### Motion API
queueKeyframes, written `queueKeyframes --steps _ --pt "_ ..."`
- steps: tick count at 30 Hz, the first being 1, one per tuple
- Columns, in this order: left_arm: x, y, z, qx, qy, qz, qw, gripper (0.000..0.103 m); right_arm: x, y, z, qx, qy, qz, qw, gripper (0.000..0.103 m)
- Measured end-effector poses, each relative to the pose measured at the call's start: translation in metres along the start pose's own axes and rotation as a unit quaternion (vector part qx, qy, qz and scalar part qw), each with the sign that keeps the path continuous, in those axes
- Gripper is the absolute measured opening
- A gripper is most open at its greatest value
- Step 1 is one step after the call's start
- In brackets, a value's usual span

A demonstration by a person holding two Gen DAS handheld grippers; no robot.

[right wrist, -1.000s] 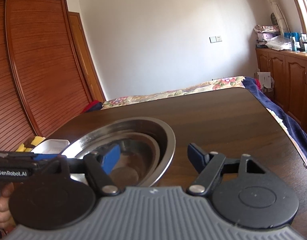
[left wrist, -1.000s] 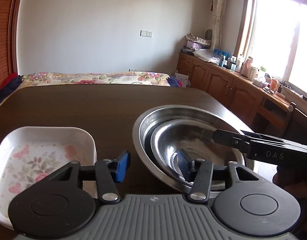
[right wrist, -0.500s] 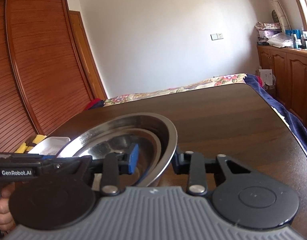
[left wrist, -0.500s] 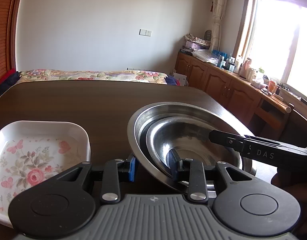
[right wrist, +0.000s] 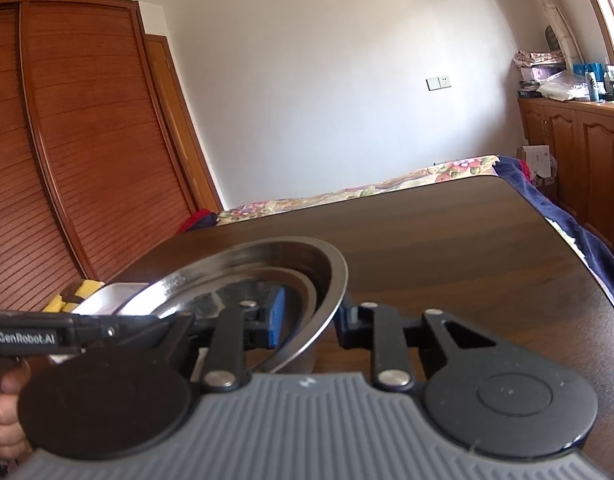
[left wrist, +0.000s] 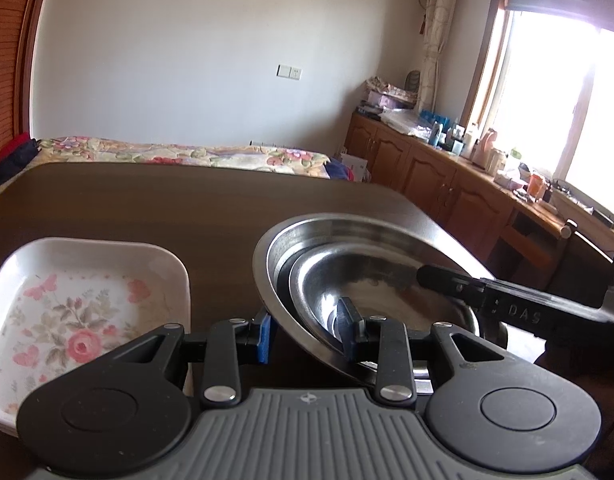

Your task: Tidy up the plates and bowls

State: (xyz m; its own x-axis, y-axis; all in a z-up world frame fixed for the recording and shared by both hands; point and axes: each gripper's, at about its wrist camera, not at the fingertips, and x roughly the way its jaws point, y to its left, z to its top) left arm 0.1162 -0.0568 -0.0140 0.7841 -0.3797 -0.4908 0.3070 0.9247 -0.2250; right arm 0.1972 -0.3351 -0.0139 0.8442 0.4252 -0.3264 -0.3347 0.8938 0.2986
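Left gripper (left wrist: 307,330) clamped on near-left rim of the big steel bowl (left wrist: 339,232): one blue pad outside the wall, the other inside. To its left, floral dish (left wrist: 99,280) sits flat on the dark table (left wrist: 147,200), just beside the bowl, untouched. Smaller steel bowl (left wrist: 387,284) nested inside the big one. Right gripper (right wrist: 313,322) pinches the opposite rim, blue pad inside, dark pad outside the wall. In the right wrist view the big bowl looks tilted, near edge raised; whether the base has cleared the table I cannot tell.

Step in hand, by my reading: two-handed lift of the nested bowls as one stack. Next move calls for even rise from both sides, keeping the stack level so the inner bowl does not slide, then carrying it to its place. Destination not shown.
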Motion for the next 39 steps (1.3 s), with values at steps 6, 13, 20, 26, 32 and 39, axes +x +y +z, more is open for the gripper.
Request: queueKeyframes --steps 6,13,20,26,32,39 --pt "-0.014 0.001 0.010 0.002 -0.016 0.004 0.9999 0.035 -0.006 0.007 0.009 0.006 -0.010 0.021 1.000 0.028" --pt "-0.027 0.003 0.017 0.005 -0.029 0.008 0.9995 0.035 -0.008 0.017 0.019 -0.011 -0.021 0.028 0.999 0.028" --pt "-0.042 0.010 0.022 0.006 -0.040 0.018 0.9990 0.035 -0.004 0.027 0.022 -0.019 -0.023 0.036 0.999 0.028" --pt "-0.051 0.017 0.026 0.007 -0.039 0.032 0.9987 0.035 0.002 0.038 0.023 -0.028 -0.022 0.045 0.998 0.028" --pt "-0.059 0.031 0.028 -0.001 -0.040 0.046 0.9982 0.035 0.011 0.054 0.023 -0.038 -0.015 0.057 0.998 0.028" --pt "-0.070 0.049 0.029 -0.006 -0.046 0.066 0.9968 0.035 0.021 0.073 0.022 -0.049 -0.005 0.073 0.996 0.028"
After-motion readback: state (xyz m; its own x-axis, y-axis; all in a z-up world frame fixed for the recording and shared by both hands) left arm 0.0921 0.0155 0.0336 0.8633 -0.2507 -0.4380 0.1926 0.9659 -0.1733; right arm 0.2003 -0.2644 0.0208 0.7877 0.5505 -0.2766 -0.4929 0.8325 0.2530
